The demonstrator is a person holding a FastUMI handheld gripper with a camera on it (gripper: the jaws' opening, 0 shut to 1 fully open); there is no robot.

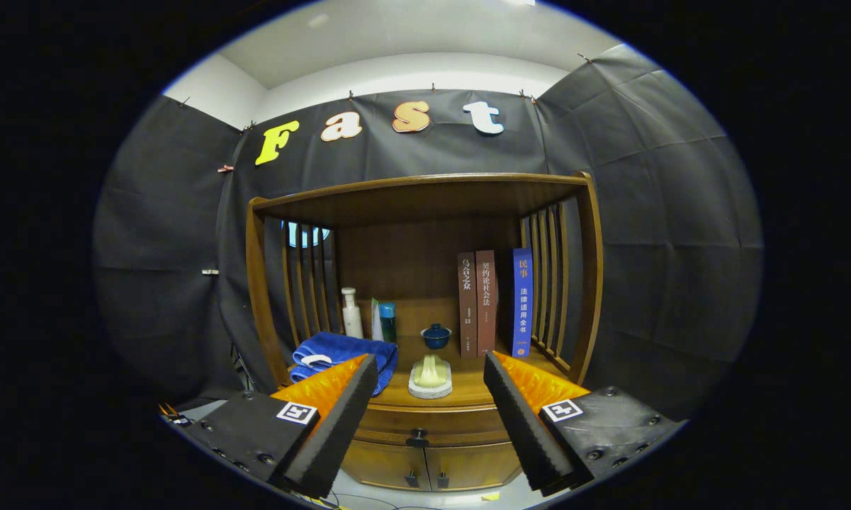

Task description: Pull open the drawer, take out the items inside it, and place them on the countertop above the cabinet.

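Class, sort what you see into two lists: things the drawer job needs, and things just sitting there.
Job: drawer with its knob, shut; countertop; gripper, open.
Lying about: blue towel, three books, white bottle, blue lidded cup, soap dish.

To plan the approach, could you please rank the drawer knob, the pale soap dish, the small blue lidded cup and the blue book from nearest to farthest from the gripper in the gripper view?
From the open gripper:
1. Drawer knob, between the fingertips, on the closed drawer.
2. Pale soap dish, at the countertop's front.
3. Small blue lidded cup, behind the dish.
4. Blue book, upright at the right rear.

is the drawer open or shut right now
Shut: the drawer front sits flush under the countertop, its knob untouched between the open gripper fingers.
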